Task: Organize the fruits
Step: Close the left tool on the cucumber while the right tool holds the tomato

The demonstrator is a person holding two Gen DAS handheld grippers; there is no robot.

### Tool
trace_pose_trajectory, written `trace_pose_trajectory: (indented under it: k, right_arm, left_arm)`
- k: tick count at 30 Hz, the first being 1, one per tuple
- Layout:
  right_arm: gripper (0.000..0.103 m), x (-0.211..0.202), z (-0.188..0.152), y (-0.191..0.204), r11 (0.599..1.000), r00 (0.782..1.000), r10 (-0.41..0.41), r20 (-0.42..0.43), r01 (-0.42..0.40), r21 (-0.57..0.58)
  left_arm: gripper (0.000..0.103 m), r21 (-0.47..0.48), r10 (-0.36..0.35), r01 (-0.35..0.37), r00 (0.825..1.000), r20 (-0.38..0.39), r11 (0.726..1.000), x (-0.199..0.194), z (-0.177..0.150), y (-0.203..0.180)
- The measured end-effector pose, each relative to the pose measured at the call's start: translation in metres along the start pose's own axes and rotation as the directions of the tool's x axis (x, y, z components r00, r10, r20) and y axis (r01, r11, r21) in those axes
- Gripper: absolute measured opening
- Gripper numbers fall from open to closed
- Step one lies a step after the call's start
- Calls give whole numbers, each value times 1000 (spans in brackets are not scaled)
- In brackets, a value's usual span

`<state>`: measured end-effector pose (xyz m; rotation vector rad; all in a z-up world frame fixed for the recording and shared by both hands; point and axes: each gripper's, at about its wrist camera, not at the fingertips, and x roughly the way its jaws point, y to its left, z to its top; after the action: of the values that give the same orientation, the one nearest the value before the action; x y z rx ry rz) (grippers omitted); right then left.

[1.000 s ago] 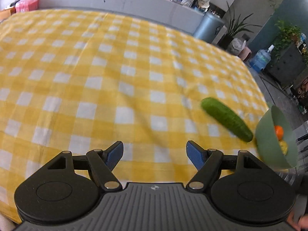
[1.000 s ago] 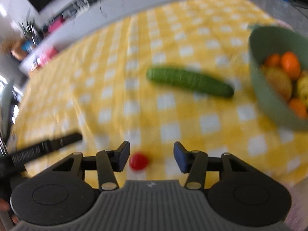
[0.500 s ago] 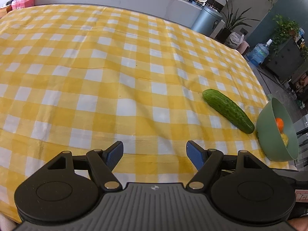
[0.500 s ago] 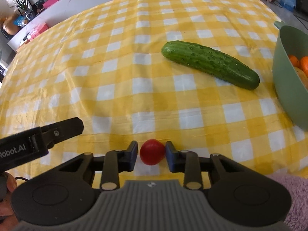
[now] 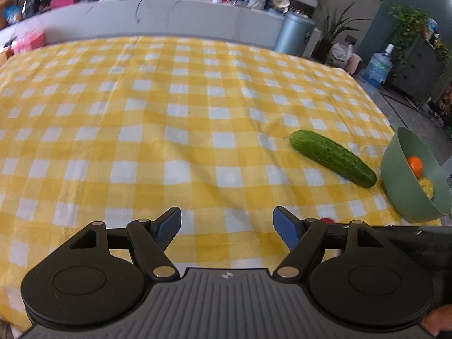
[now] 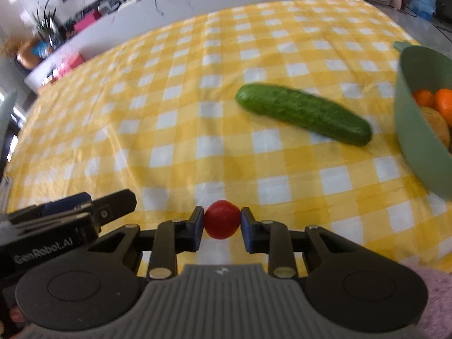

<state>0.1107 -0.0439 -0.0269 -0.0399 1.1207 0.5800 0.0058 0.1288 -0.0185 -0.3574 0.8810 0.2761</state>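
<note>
Right wrist view: right hand-held gripper (image 6: 221,224) is clenched on one small round red tomato (image 6: 221,219); beyond the tomato, right, lies one long green cucumber (image 6: 303,113), then one green plastic bowl (image 6: 418,141). Left hand-held gripper (image 5: 226,226) is released, empty.

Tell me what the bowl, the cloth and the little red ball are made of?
The bowl looks like plastic: smooth, matte green, one even colour. The cloth looks like woven fabric: yellow and white checks, soft creases. The red ball is probably a small tomato: glossy, smooth skin, pinched between the right gripper pads. Whether it is real or a toy, the pictures cannot say.
</note>
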Motion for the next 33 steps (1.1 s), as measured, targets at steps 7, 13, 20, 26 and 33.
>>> trace_pose_trajectory:
  k: [7, 13, 20, 26, 33]
  right_arm:
    - [24, -43, 2, -60, 987, 988, 14, 155, -38, 155]
    - [24, -83, 1, -104, 966, 950, 32, 312, -109, 235]
    - [24, -116, -10, -148, 940, 900, 52, 433, -190, 282]
    - [24, -127, -14, -161, 930, 881, 57, 469, -218, 296]
    - [24, -124, -15, -163, 928, 882, 67, 466, -226, 295]
  left_arm:
    - [79, 397, -131, 89, 988, 78, 913, -9, 23, -38]
    - [74, 710, -191, 114, 981, 29, 695, 23, 45, -89]
    - [74, 877, -234, 217, 964, -124, 429, 83, 51, -136]
    - [74, 946, -174, 227, 966, -190, 231, 129, 54, -157]
    - [75, 927, -119, 327, 943, -309, 182, 150, 65, -165]
